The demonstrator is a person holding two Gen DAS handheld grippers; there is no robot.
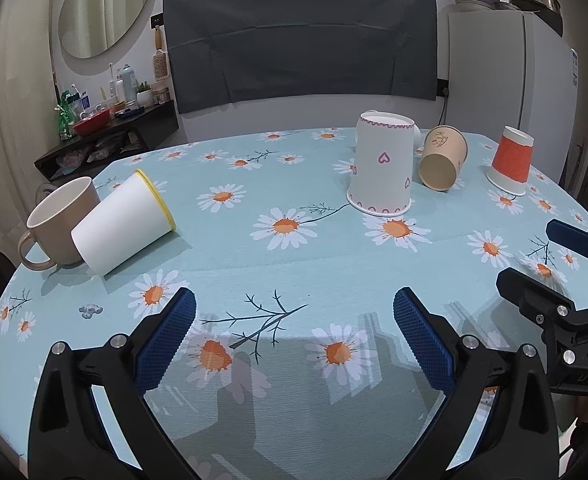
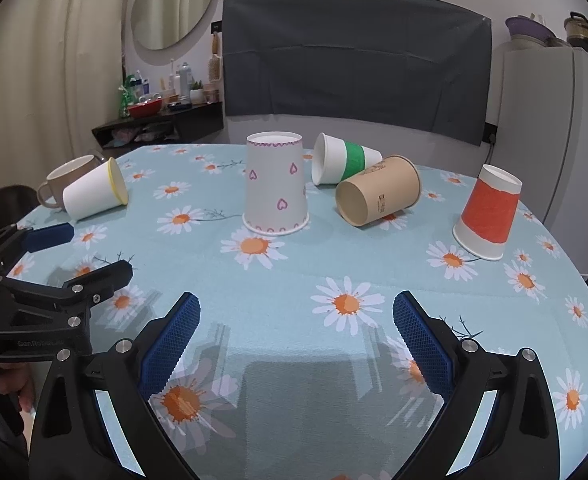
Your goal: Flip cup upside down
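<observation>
Several paper cups sit on the daisy tablecloth [image 1: 294, 256]. A heart-print cup [image 1: 381, 164] [image 2: 275, 184] and a red cup [image 1: 511, 160] [image 2: 489, 213] stand upside down. A brown cup [image 1: 443, 159] [image 2: 378, 191], a green-banded cup [image 2: 344, 159] and a yellow-rimmed white cup [image 1: 124, 224] [image 2: 94, 194] lie on their sides. My left gripper [image 1: 294, 312] [image 2: 90, 252] is open and empty above the near table. My right gripper [image 2: 296, 312] [image 1: 534, 256] is open and empty beside it.
A beige mug [image 1: 56, 222] [image 2: 68, 180] stands upright at the left, touching the yellow-rimmed cup. A dark chair back [image 1: 300, 36] stands behind the table. A cluttered shelf [image 1: 106, 128] is at the far left, a fridge [image 1: 510, 68] at the far right.
</observation>
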